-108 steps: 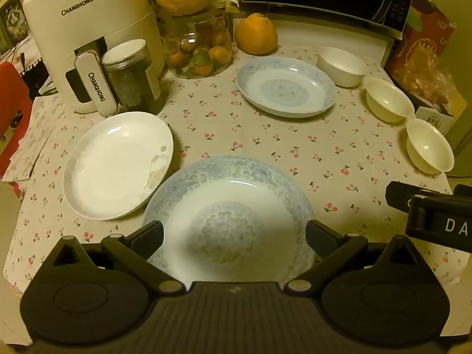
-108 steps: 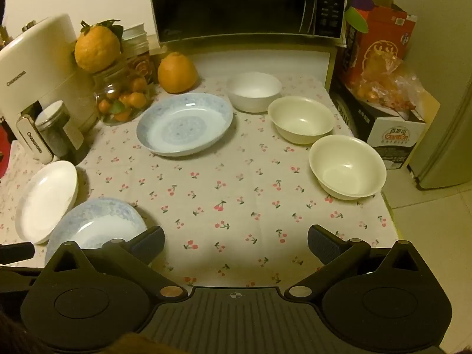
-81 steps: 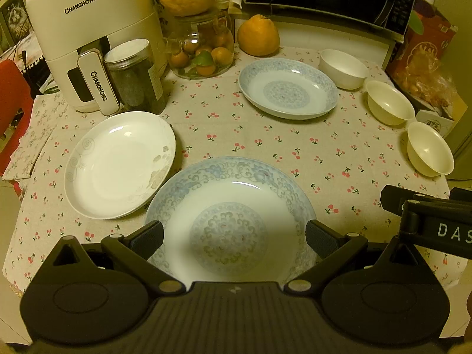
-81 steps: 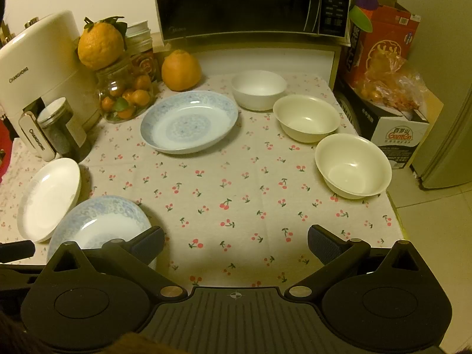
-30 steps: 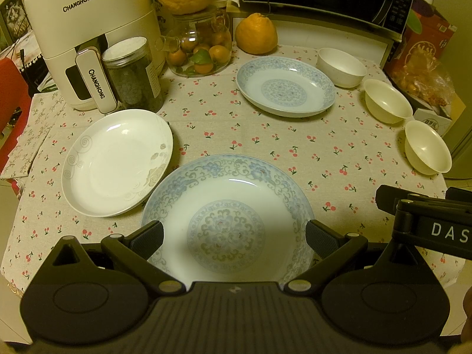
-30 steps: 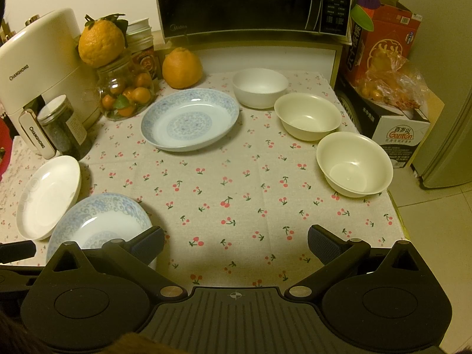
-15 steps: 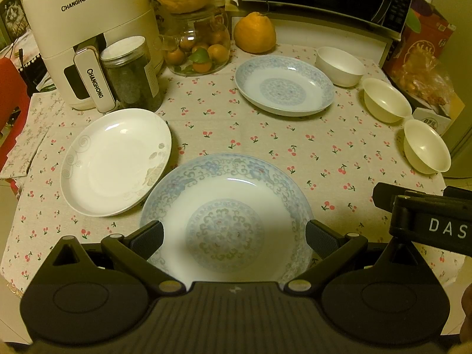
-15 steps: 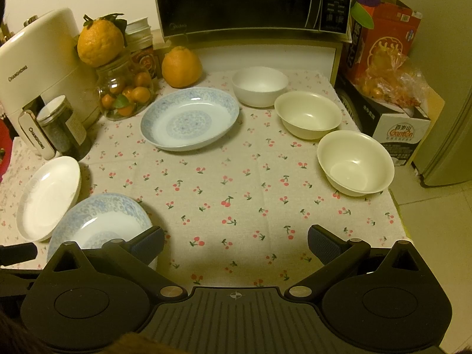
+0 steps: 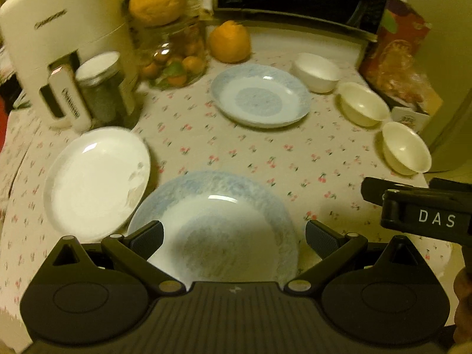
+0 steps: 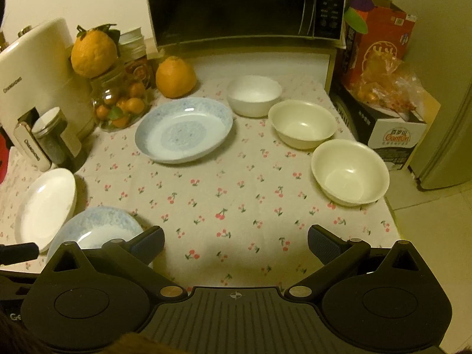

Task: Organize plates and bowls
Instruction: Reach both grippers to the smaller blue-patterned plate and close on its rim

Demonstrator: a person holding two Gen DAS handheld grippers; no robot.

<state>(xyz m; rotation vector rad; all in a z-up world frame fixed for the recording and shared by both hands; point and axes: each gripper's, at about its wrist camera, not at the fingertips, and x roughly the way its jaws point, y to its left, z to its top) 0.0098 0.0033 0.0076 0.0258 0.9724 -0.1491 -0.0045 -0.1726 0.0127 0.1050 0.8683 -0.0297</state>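
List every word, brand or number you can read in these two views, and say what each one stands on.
"CHANGHONG": side of the white appliance, faint.
"CHANGHONG": its handle, running lengthwise.
"DAS": the right tool, cut off at the frame edge.
"Gamen" or similar, under small unreadable characters: the white carton.
Microwave keypad: too small to read.
Orange box print: unreadable.

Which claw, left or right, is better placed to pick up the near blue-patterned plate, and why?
Probably the left. The left claw is open, with the near blue-patterned plate lying between its fingers. The right claw is open over bare tablecloth, with that plate off to its left.
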